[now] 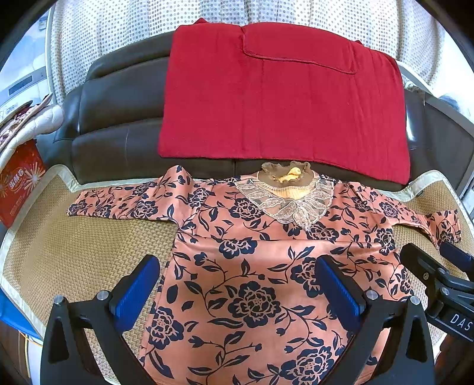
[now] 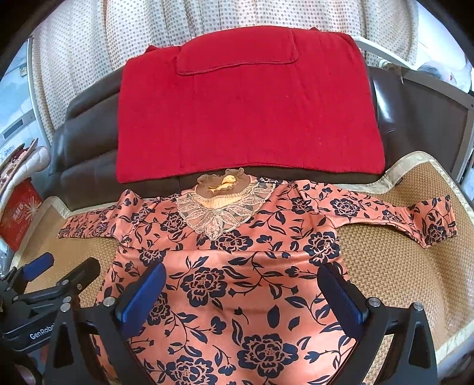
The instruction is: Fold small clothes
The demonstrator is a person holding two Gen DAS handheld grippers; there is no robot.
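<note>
A salmon-pink top with dark blue flowers [image 1: 260,266] lies flat on a woven mat [image 1: 74,257], both sleeves spread sideways and its lace collar [image 1: 291,201] toward the sofa. It also shows in the right wrist view [image 2: 237,281]. My left gripper [image 1: 237,284] is open above the top's lower left part, holding nothing. My right gripper [image 2: 241,291] is open above the lower right part, holding nothing. Each gripper shows at the edge of the other's view: the right one [image 1: 438,266] and the left one [image 2: 59,269].
A folded red cloth [image 1: 281,97] lies on a dark leather sofa back [image 1: 118,118] behind the mat. A red box [image 1: 17,180] stands at the left. A dotted curtain [image 1: 148,26] hangs behind the sofa. A white rail [image 2: 429,83] runs at the right.
</note>
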